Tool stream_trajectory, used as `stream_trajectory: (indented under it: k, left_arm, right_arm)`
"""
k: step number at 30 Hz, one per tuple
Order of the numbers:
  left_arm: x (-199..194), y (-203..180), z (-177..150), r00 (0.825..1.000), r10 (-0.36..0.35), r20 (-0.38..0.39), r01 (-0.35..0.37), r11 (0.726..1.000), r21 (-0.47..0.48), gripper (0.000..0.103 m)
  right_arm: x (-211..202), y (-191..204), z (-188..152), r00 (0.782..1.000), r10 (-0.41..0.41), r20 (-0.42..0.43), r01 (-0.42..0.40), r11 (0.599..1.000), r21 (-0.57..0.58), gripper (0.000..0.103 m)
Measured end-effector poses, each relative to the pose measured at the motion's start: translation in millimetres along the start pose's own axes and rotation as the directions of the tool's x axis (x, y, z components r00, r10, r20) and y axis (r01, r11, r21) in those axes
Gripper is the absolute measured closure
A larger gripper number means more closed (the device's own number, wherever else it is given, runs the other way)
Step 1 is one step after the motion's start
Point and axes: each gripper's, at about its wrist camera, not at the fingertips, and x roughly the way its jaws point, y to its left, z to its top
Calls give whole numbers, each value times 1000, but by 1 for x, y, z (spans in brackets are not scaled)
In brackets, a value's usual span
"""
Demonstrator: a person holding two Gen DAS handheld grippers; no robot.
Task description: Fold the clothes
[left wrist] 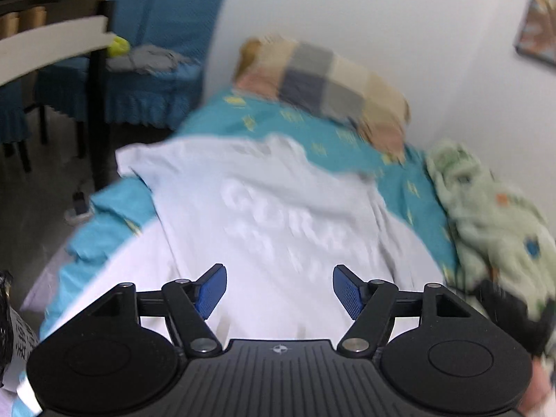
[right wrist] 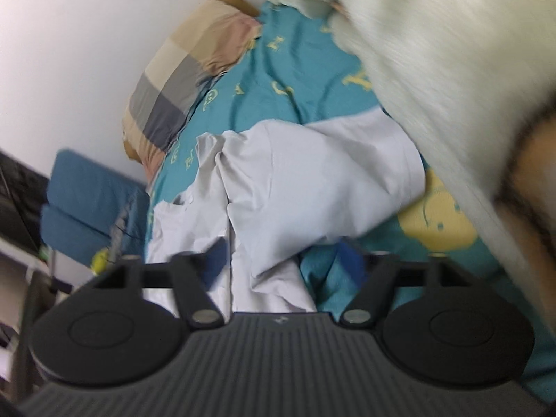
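Observation:
A pale grey-white T-shirt (left wrist: 271,201) with faint white lettering lies spread on the teal bed sheet (left wrist: 333,139). My left gripper (left wrist: 279,288) is open and empty, its blue pads just above the shirt's near part. In the right wrist view the same shirt (right wrist: 312,180) lies crumpled in folds on the sheet (right wrist: 299,76). My right gripper (right wrist: 283,264) is open and empty, hovering over the shirt's near edge. Both views are blurred.
A checked pillow (left wrist: 326,83) lies at the head of the bed against the white wall. A pale green blanket (left wrist: 493,222) is heaped on the right; it also fills the right wrist view's top right (right wrist: 434,34). A blue-covered chair (left wrist: 163,55) and a table stand left.

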Motion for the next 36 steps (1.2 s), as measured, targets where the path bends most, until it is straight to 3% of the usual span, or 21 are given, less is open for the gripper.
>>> stream_trajectory:
  k: [6, 12, 16, 21, 23, 24, 26, 27, 31, 36]
  left_arm:
    - [25, -13, -21, 998, 21, -67, -16, 997, 75, 33]
    - [59, 0, -16, 994, 38, -99, -31, 997, 69, 33]
    - [74, 2, -12, 993, 70, -99, -61, 995, 85, 33]
    - [88, 2, -12, 985, 148, -93, -133, 980, 146, 33]
    - [94, 7, -12, 984, 144, -106, -130, 983, 129, 33]
    - [96, 8, -11, 984, 142, -110, -128, 984, 121, 33]
    - [99, 11, -9, 983, 142, -113, -129, 985, 113, 33]
    - [100, 12, -8, 984, 141, -112, -129, 986, 108, 33]
    - [96, 17, -1, 988, 128, -93, -121, 990, 75, 33]
    - [83, 24, 9, 993, 102, -63, -101, 995, 26, 33]
  right_arm:
    - [28, -11, -8, 996, 56, -67, -45, 988, 145, 19]
    - [54, -11, 6, 997, 12, 78, -22, 992, 126, 20]
    - [73, -9, 15, 979, -41, 199, 26, 997, 73, 19]
    - [101, -3, 32, 957, -113, 267, 119, 993, -5, 20]
    - [107, -5, 40, 948, -139, 286, 148, 989, -13, 30]
    - [109, -5, 43, 944, -145, 298, 157, 987, -19, 40]
    - [113, -6, 52, 937, -154, 315, 178, 983, -48, 70]
    - [114, -5, 56, 934, -162, 319, 194, 978, -70, 91]
    - [104, 13, 71, 910, -171, 377, 258, 947, -192, 97]
    - [75, 54, 95, 834, -166, 526, 389, 853, -348, 97]
